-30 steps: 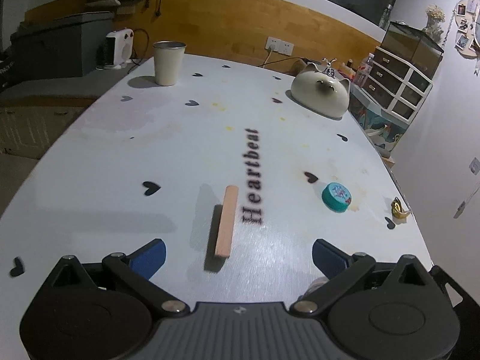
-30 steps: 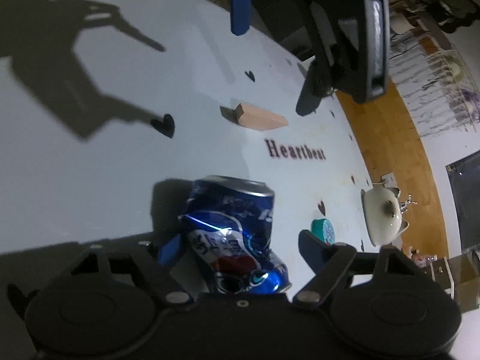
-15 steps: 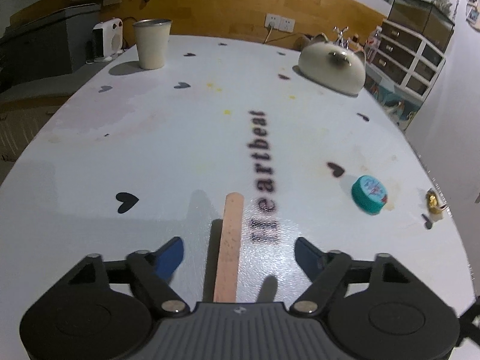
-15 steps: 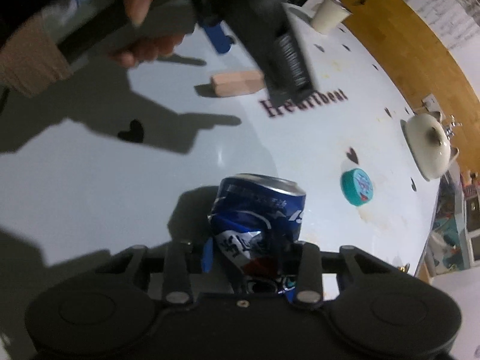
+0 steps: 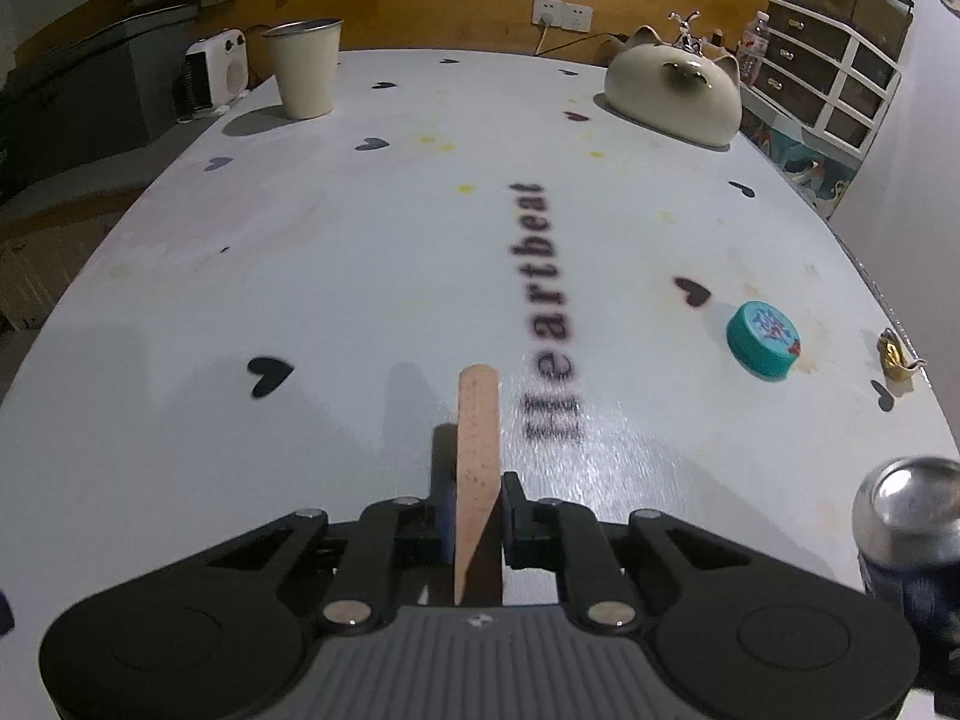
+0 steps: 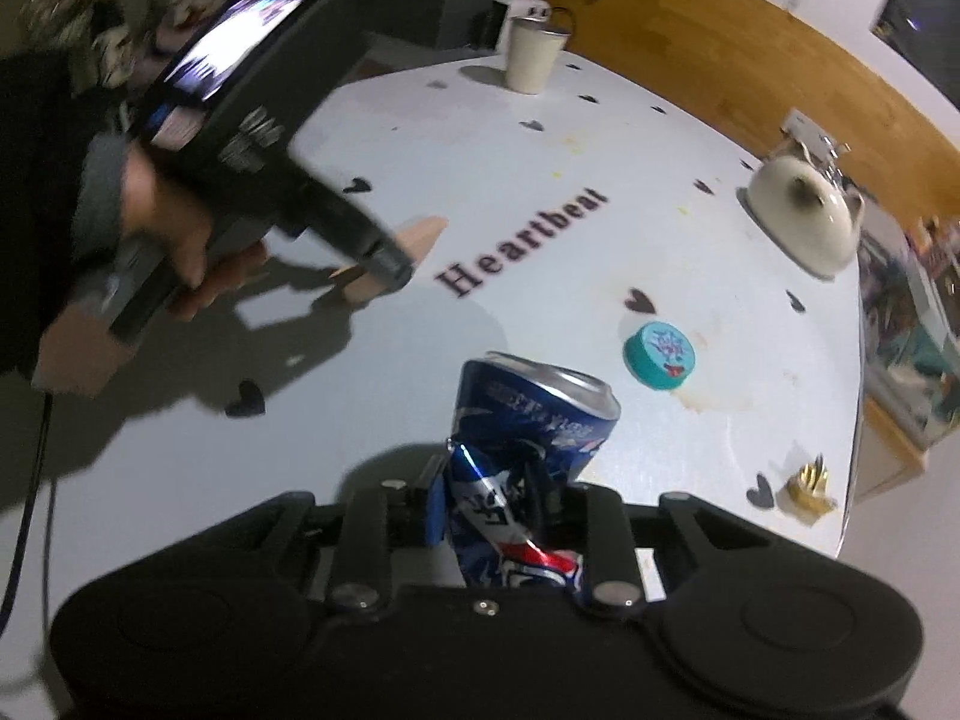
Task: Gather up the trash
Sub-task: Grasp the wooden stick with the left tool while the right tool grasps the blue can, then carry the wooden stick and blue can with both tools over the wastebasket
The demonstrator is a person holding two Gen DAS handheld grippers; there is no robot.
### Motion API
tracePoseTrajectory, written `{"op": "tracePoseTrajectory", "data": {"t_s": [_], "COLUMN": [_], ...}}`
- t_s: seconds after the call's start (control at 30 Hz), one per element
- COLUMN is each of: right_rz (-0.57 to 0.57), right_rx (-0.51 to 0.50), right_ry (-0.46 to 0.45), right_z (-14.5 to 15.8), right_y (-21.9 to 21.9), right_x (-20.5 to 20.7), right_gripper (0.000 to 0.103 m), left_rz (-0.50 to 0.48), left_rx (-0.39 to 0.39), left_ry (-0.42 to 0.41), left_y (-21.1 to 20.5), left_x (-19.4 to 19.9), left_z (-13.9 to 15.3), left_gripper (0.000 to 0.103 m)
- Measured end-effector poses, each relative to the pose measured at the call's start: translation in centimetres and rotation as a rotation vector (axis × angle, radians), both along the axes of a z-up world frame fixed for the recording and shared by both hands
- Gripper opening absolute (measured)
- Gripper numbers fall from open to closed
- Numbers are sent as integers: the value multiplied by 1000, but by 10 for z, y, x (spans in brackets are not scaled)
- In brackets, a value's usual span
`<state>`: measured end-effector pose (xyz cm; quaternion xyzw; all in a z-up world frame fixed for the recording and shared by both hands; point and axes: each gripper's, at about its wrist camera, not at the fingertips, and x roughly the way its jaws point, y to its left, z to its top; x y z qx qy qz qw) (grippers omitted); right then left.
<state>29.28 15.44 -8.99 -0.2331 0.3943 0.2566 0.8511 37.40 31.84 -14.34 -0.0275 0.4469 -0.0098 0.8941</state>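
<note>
Since 0.5 s ago, left gripper jaws have clamped the wooden block; right gripper pinches the crushed Pepsi can, apparently raised off the table.

Black left gripper with blue pads, silver screws, ribbed grey housing.

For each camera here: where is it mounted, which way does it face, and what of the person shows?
Left wrist: on the left gripper, facing along the table toward the cup; no body shows.
Right wrist: on the right gripper, facing across the table; the left hand shows.
Shared: wooden block, crushed can, teal cap.
</note>
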Motion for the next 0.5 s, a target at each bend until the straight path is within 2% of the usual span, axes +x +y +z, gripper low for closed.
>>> {"op": "tracePoseTrajectory", "data": {"t_s": [0.5], "right_rz": [-176], "right_rx": [136], "right_ry": [11], "right_z": [16], "right_y": [-38], "right_x": [-6], "right_gripper": [27], "left_rz": [24], "left_rx": [-49], "left_ry": [-52], "left_y": [-24], "left_x": [-77], "left_z": [42], "left_gripper": [15]}}
